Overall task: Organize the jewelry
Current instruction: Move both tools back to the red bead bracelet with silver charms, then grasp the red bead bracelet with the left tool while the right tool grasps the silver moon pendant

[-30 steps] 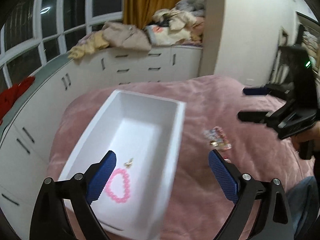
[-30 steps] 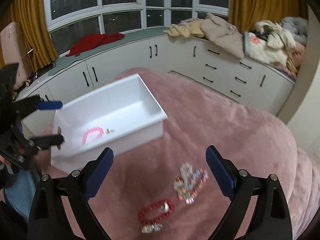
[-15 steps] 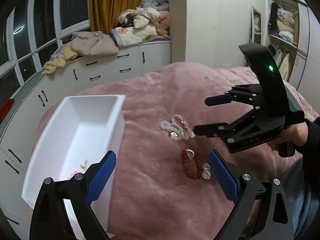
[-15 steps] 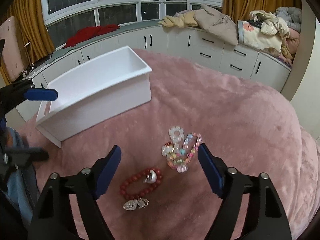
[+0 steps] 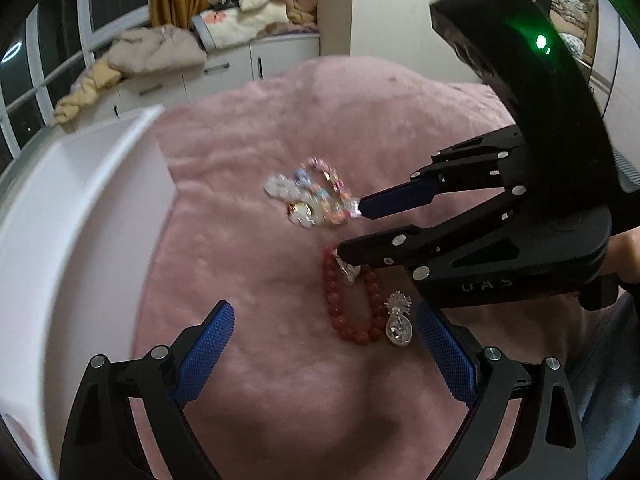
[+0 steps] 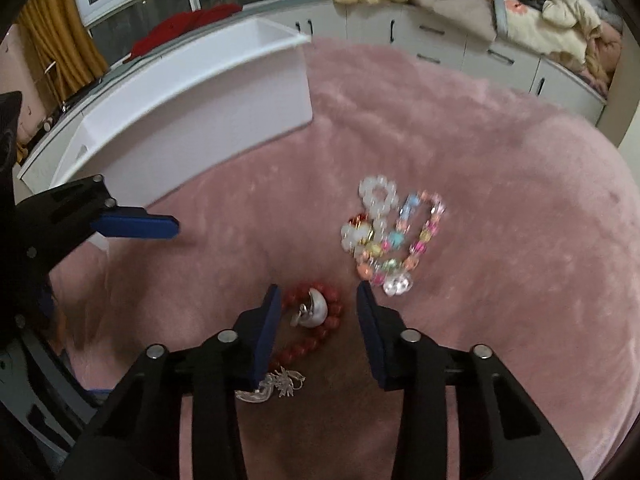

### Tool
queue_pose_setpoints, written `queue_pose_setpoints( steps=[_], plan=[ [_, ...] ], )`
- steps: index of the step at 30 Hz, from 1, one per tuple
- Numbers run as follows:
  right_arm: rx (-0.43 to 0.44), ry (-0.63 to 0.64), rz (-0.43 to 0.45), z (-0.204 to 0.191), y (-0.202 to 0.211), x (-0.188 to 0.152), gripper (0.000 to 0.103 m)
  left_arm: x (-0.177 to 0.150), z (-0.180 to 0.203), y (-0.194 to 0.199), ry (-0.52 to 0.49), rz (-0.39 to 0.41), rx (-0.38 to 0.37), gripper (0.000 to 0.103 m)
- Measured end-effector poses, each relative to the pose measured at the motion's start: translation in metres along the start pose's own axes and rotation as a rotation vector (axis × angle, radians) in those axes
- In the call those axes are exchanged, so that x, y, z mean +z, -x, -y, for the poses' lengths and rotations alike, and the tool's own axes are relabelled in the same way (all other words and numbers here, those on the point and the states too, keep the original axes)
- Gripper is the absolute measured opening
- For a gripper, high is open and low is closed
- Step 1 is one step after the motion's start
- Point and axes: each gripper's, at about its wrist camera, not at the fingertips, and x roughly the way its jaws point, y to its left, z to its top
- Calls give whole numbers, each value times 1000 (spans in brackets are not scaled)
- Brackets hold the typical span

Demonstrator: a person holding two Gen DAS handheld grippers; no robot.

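Note:
A red bead bracelet (image 6: pixel 298 350) with a silver shell charm (image 6: pixel 316 308) lies on the pink blanket (image 6: pixel 500 280). My right gripper (image 6: pixel 317 288) is low over it, its jaws closing with the charm and the top beads between them; the pads do not press. A silver pendant (image 5: pixel 398 320) lies beside the red bracelet (image 5: pixel 340 304). Beyond it sits a cluster of colourful bead bracelets (image 6: pixel 396 236). My left gripper (image 5: pixel 324 344) hovers wide just short of the bracelet, jaws closing slightly, nothing between them. The right gripper (image 5: pixel 352 228) reaches in from the right.
A white open box (image 5: pixel 80 220) stands on the blanket left of the jewellery, also white box (image 6: pixel 200 100). White cabinets (image 6: pixel 440 40) with piled clothes and windows run behind the bed. A person's hand (image 5: pixel 624 252) holds the right gripper.
Both grippers have come down toward the blanket. The left one swung from over the box to the jewellery. The right jaws have narrowed from wide to either side of the red bracelet's charm.

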Motion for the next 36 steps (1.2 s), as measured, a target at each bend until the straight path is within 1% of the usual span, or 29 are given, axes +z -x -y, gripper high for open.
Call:
queue_pose_setpoints(
  steps=[1, 2, 5, 7, 9, 12, 14, 17, 19, 21, 22, 26, 28, 29, 31, 36],
  plan=[
    [-2, -1, -7, 1, -2, -1, 34, -1, 1, -6, 1, -7, -6, 83],
    [3, -5, -15, 2, -5, -1, 34, -2, 1, -10, 3, -13, -12, 80],
    [12, -9, -24, 4, -10, -2, 34, -7, 0, -26, 23, -39, -22, 78],
    [14, -8, -31, 4, -14, -2, 34, -10, -4, -35, 42, -53, -39, 70],
    [19, -3, -40, 3, -18, -2, 32, -15, -7, -41, 63, -55, -51, 69],
    [20, 10, -54, 1, -24, -3, 31, -18, -12, -42, 93, -36, -79, 68],
    [20, 17, -59, 0, -27, -3, 29, -19, -14, -42, 108, -26, -95, 64],
    [23, 8, -60, 0, -28, -3, 28, -21, -20, -43, 150, -19, -112, 58],
    [23, 4, -55, 1, -27, -2, 27, -23, -27, -43, 183, -17, -117, 50],
    [24, 2, -48, 1, -26, -1, 24, -23, -31, -44, 195, -18, -113, 44],
    [30, 0, -42, 0, -24, -1, 18, -23, -32, -44, 196, -20, -115, 42],
    [29, 10, -39, -2, -23, -2, 18, -21, -29, -43, 186, -26, -115, 31],
    [34, 6, -39, -2, -22, -2, 18, -21, -26, -44, 183, -31, -128, 23],
    [39, -6, -32, -1, -21, -1, 18, -21, -24, -44, 180, -35, -128, 22],
    [53, -43, -15, 6, -17, 0, 18, -21, -23, -45, 183, -40, -140, 16],
    [58, -145, 22, 29, -8, 1, 18, -22, -26, -45, 213, -49, -160, 15]
  ],
)
